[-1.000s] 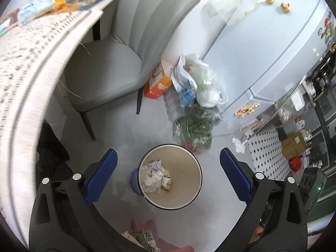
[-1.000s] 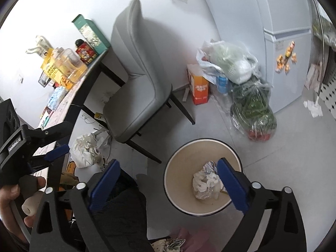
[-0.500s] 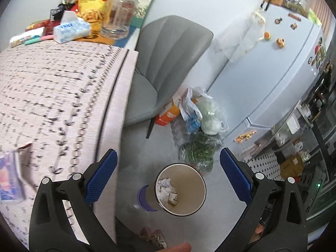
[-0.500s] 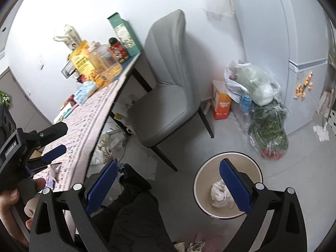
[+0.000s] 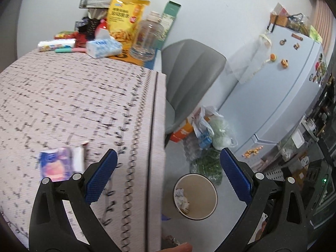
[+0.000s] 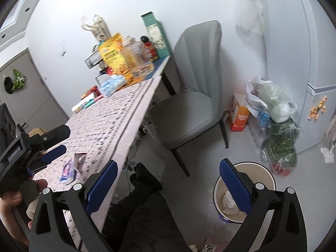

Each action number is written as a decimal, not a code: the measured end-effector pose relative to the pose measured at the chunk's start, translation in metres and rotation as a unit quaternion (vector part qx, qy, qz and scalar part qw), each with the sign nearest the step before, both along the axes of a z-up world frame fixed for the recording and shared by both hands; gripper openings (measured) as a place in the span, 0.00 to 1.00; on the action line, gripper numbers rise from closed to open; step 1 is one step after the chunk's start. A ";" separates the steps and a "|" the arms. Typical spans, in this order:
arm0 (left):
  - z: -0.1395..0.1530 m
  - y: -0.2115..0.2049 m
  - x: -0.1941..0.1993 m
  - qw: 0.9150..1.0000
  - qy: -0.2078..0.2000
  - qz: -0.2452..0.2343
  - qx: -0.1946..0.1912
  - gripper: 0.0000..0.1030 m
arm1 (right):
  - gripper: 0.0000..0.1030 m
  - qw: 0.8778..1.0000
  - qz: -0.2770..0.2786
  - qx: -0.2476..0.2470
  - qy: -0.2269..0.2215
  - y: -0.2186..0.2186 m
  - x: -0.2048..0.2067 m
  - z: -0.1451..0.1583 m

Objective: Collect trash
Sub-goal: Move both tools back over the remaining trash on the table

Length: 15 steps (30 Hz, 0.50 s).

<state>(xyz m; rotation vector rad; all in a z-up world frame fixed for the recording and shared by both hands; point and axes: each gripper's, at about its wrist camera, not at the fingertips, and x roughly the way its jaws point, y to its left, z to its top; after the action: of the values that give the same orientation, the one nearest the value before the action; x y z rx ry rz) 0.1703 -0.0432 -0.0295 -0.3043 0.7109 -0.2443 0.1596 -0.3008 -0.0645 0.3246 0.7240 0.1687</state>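
Both my claws hung spread and empty, left claw point(image 5: 168, 174) over the tabletop point(image 5: 88, 105) edge beside a wrapper point(image 5: 57, 163), bin point(image 5: 195, 196) below

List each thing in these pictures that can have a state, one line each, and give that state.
left gripper: open, empty, above the table edge.
right gripper: open, empty.
trash bin: on the floor, no lid, crumpled paper at the bottom.
wrapper: lying flat on the tablecloth, not gripped.
clear jar: upright, lid on.
tissue pack: tissue sticking out.
green box: upright.
chair: seat unoccupied.
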 end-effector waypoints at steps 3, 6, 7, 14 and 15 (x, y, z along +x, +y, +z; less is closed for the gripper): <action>0.002 0.016 -0.010 1.000 -0.005 0.011 0.002 0.94 | 0.92 1.000 0.012 0.002 -0.003 0.011 -0.002 0.001; 0.002 0.034 -0.022 1.000 -0.007 0.026 0.002 0.94 | 0.92 1.000 0.025 0.002 -0.002 0.024 -0.001 0.002; 0.001 0.040 -0.025 1.000 -0.007 0.029 -0.001 0.94 | 0.92 1.000 0.029 0.001 -0.002 0.029 -0.002 0.002; -0.014 0.076 -0.047 0.999 0.001 0.045 -0.011 0.94 | 0.92 0.998 0.058 -0.013 -0.010 0.057 -0.004 0.010; -0.018 0.080 -0.048 0.999 0.004 0.047 -0.012 0.94 | 0.92 0.998 0.059 -0.014 -0.012 0.059 -0.005 0.011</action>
<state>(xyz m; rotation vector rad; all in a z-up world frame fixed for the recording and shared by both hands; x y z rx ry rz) 0.1218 0.0370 -0.0471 -0.3611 0.7006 -0.1633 0.1546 -0.2413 -0.0532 0.2534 0.7215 0.2749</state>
